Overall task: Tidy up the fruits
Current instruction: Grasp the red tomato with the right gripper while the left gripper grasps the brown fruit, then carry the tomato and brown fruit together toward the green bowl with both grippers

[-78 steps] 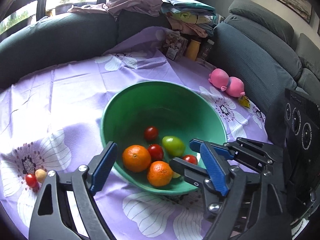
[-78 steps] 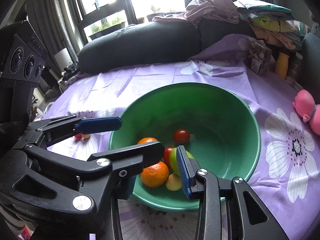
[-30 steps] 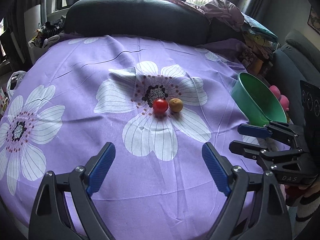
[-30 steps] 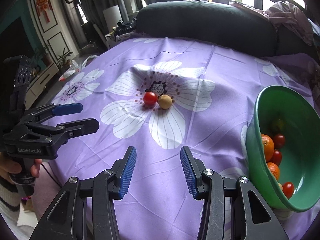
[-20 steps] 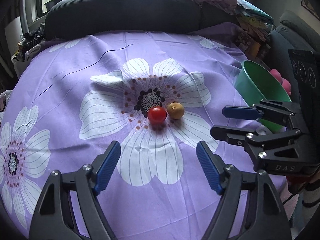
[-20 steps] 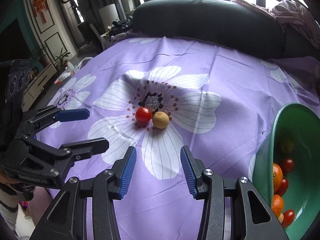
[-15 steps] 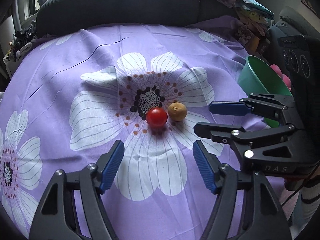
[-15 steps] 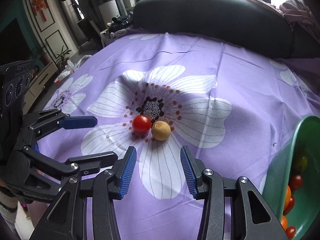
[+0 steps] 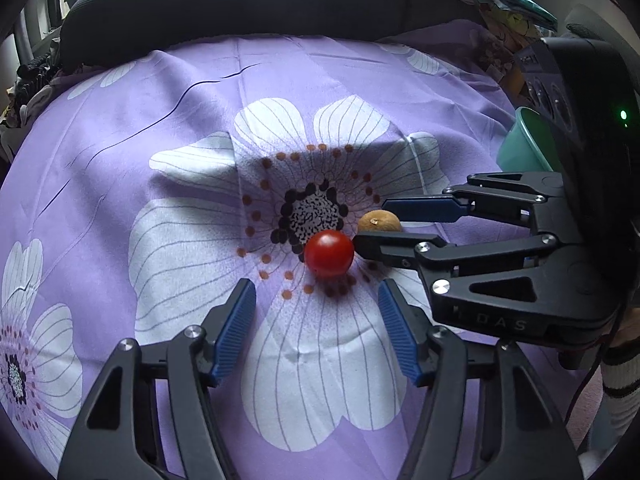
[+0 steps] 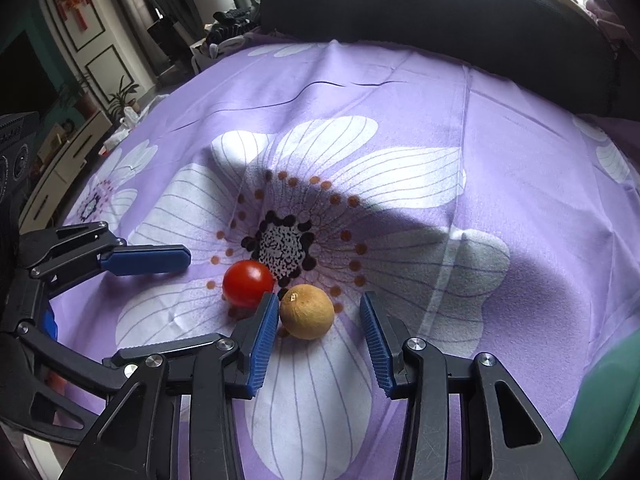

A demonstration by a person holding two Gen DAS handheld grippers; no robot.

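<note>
Right wrist view: right gripper fingers open astride tan fruit, closing, no contact yet. Left gripper open just short of red tomato, which touches tan fruit; each lined up for own pick.

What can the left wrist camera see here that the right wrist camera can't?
Only the left wrist view shows a striped sleeve behind the right gripper. Only the right wrist view shows room furniture and a red wall ornament. Both show the cherry tomato, the tan fruit, the flowered purple cloth and the green bowl.
</note>
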